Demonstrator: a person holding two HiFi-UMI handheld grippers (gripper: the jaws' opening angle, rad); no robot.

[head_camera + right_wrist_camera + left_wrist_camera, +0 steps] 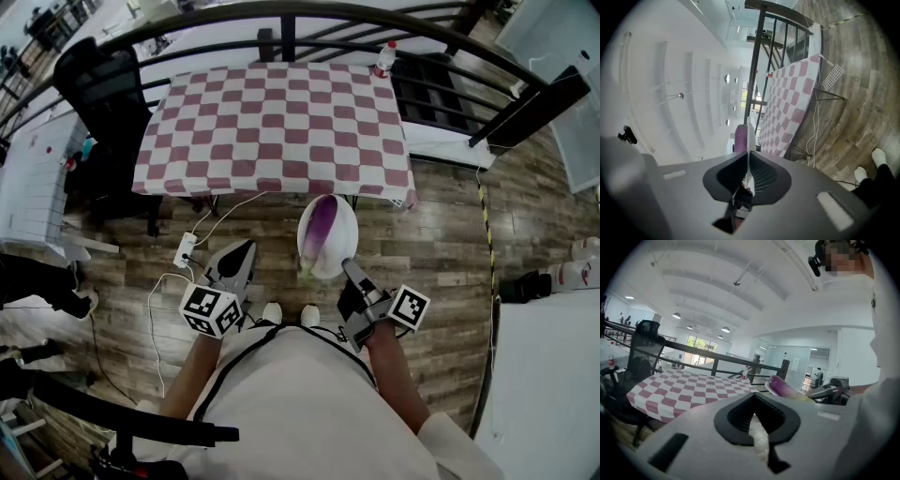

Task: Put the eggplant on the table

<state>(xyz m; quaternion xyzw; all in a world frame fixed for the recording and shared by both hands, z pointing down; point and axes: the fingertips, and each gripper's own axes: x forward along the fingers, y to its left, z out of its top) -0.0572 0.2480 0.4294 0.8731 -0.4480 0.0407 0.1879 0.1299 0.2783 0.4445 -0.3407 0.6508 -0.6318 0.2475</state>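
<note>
The right tool (349, 268) pinches the rim of a white plate (349, 230) carrying the eggplant (322, 225) short of the checked worktop (272, 122), the left tool (244, 253) closed and empty; the smooth, light eggplant may roll, so its thick middle looks the safest hold.

The tablecloth (272, 122) on the far side was checked in dull red and white, over a floor (441, 244) of grey-brown wood planks. Nearer, the eggplant (322, 228) was purple streaked with white, on a white plate (345, 246). The grey left gripper (244, 249) and right gripper (350, 269) bore black-and-white square markers.
</note>
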